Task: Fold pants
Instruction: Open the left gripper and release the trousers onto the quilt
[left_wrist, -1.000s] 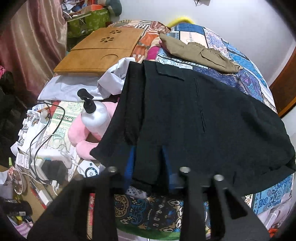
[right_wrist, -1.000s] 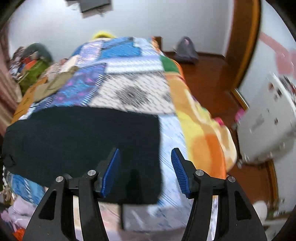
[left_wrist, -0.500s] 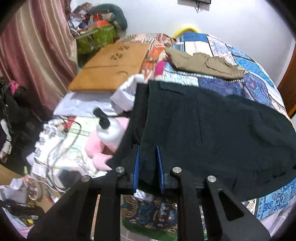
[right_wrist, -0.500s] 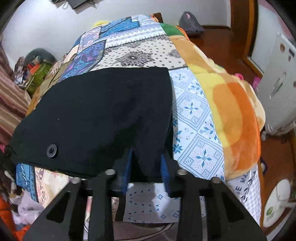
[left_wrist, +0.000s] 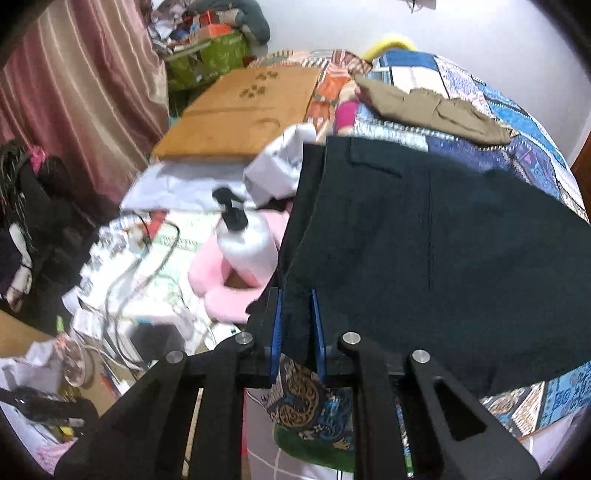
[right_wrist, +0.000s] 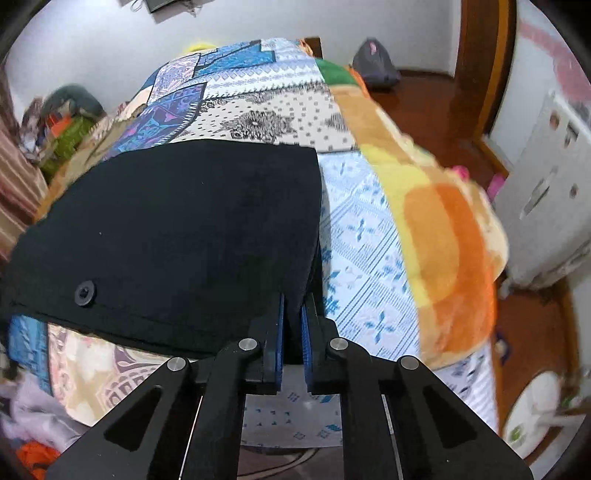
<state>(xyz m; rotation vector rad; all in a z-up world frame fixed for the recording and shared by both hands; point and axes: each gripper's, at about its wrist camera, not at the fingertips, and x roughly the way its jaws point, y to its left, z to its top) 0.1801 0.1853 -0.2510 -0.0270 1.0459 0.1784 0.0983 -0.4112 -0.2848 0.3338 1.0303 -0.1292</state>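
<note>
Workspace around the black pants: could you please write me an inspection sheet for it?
Surface: bed under a patchwork quilt.
Job's things: black pants spread flat across the quilt, button facing up in the right wrist view.
Clutter: khaki garment, wooden board, pump bottle, pink cushion.
Grippers: left gripper and right gripper each clamp a near pants edge.
Cables: black and white leads beside the bed.
Surroundings: curtain, wooden floor.
</note>
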